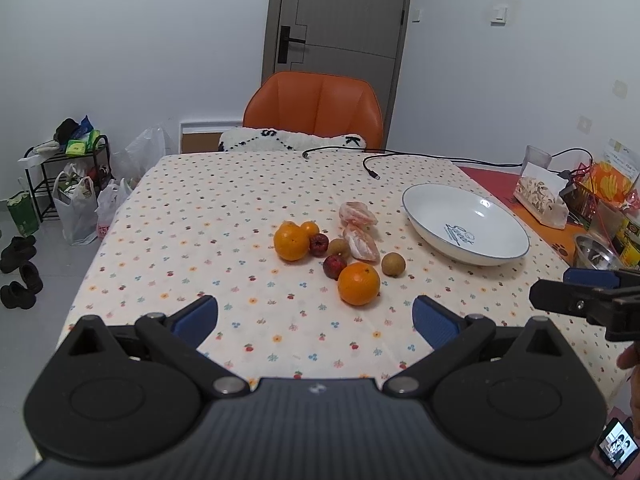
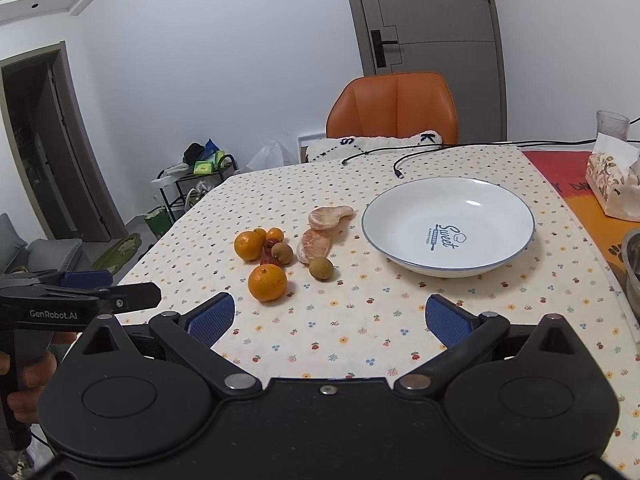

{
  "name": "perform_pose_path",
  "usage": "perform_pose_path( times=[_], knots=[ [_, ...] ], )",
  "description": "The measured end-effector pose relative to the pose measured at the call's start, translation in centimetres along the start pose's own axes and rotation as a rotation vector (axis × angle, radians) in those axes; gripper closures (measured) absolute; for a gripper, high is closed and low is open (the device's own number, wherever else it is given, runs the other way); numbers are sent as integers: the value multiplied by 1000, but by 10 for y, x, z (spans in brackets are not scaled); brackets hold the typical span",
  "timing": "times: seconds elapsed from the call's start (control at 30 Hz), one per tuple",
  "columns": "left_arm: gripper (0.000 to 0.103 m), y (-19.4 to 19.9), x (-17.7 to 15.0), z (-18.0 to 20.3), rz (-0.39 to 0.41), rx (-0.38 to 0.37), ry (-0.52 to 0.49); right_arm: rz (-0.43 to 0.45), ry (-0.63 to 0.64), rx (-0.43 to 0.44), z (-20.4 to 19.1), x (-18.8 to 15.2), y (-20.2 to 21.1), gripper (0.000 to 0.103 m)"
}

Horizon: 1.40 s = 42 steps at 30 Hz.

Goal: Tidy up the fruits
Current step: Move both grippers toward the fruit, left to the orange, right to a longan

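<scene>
Left tongs point(image 1: 316, 322) wide, holding nothing | right tongs point(image 2: 330, 320) wide, holding nothing | bare table point(image 2: 340, 340) ahead, before nearest orange point(image 2: 267, 282) | white plate point(image 2: 448, 226) right, apart | far fruits clustered, overlapping

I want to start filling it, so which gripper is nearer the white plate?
Right. The right gripper faces the white plate almost head on; the left gripper sits off to its left, facing the fruit instead.

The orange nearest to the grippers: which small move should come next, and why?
Probably ease the left gripper forward to straddle the nearest orange. Its jaws are open and empty, the orange lies just ahead, slightly right of centre, and the white plate holds no fruit yet. The right gripper is also open.
</scene>
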<state>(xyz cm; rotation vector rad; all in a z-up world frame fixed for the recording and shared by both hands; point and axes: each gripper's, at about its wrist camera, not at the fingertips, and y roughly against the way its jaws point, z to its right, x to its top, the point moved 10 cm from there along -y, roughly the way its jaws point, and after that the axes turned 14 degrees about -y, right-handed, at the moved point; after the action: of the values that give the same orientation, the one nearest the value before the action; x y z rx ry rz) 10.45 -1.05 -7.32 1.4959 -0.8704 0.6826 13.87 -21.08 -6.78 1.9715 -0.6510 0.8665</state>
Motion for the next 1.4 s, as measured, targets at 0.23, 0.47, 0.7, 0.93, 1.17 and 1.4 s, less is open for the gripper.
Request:
perform_pose_path(
  times=[0.23,0.47,0.7,0.93,1.17,1.4],
  knots=[
    [2,-14,4,5,21,-21,15,-7,-12,19,5,-2,-13,2],
    [8,-30,5,9,21,-45,25,-13,-25,25,10,-1,-26,4],
    [14,-45,7,12,25,-46,28,-32,-38,31,14,-1,-42,7],
    [28,-66,7,14,4,-70,35,-46,-55,43,18,0,-58,15],
    [37,-85,8,19,-16,-93,36,-74,-66,51,23,0,-75,23],
    [48,-102,7,23,-44,-105,48,-89,-68,49,26,1,-92,33]
  ],
)
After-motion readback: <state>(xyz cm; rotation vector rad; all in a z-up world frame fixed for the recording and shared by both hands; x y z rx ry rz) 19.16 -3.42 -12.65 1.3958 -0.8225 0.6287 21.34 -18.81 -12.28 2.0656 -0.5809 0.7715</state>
